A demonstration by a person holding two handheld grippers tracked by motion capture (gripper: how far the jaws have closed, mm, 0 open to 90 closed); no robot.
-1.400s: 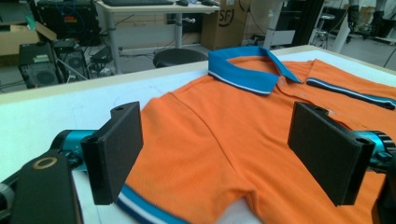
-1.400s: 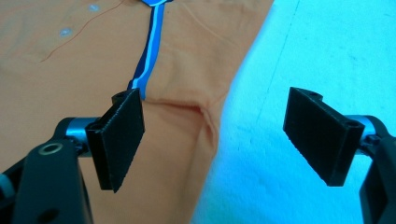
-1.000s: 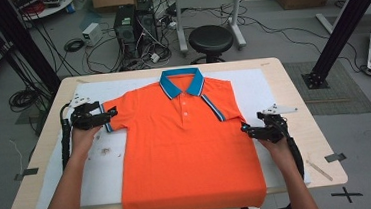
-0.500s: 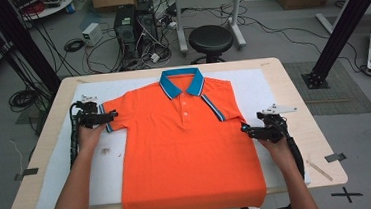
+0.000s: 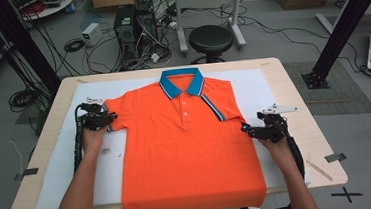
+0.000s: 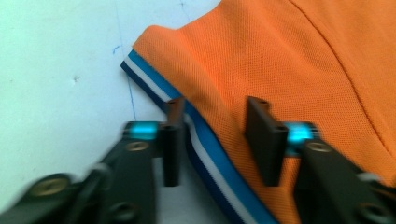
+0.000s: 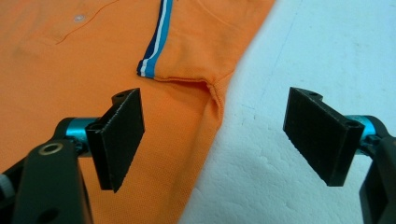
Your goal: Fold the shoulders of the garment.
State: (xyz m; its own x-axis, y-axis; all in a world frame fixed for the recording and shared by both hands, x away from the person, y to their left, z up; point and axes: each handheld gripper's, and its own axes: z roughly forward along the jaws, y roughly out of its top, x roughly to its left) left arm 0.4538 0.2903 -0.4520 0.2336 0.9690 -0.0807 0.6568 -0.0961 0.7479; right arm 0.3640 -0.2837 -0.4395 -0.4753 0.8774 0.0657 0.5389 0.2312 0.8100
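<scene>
The left gripper [image 6: 217,140] has just been closing its jaws, and they now stand narrow around the striped cuff [image 6: 205,154] of the orange polo shirt [image 5: 189,144]. The blue-and-white band and a fold of orange cloth sit between the pads; whether the pads already press on the cloth I cannot tell. In the high view this gripper [image 5: 105,120] rests at the shirt's sleeve end, with the white mat [image 5: 59,179] under and outward of it.

The right gripper [image 7: 219,140] holds its jaws wide. One pad hangs over the orange cloth, the other over the mat, and the shirt's side edge runs between them, apart from both. Just ahead of it lies the other sleeve hem [image 7: 152,58] with its striped band. The shirt lies flat, front up, collar [image 5: 182,82] away from the person, on the wooden table [image 5: 303,100].
</scene>
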